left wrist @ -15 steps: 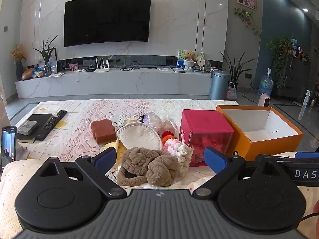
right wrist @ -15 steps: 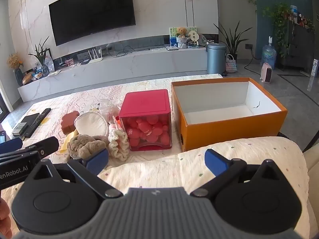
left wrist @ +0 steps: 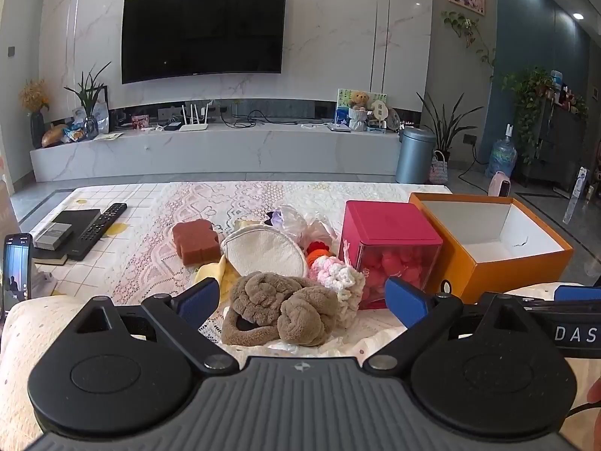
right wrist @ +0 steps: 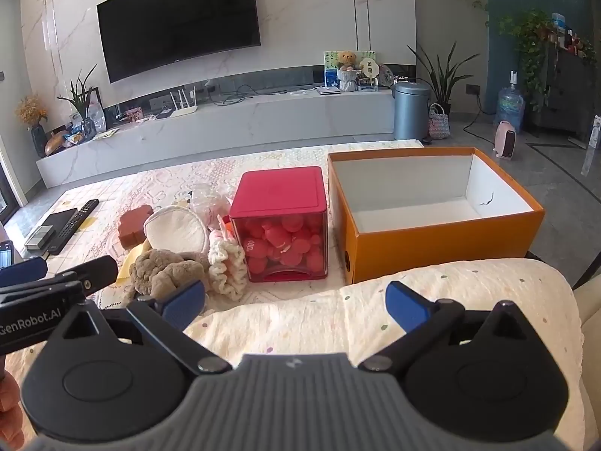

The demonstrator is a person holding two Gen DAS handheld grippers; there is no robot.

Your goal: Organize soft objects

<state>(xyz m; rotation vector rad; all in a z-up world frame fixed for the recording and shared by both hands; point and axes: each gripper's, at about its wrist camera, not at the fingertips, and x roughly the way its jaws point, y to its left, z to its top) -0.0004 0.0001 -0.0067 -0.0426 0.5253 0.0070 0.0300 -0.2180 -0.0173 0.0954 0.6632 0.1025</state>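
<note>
Your brown plush toy (left wrist: 280, 310) looks light, limp and squashy, so pinch a thick knotted lobe rather than the thin loop. It lies at the heap's six o'clock edge on the surface, between your left gripper's (left wrist: 300, 297) released jaws. Your right gripper (right wrist: 296, 304) gapes empty; the orange box (right wrist: 443, 240) waits at three o'clock.

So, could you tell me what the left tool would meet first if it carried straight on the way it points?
Most likely the brown plush bundle, which lies right between the open left tool's blue fingertips, though depth is hard to judge.
</note>
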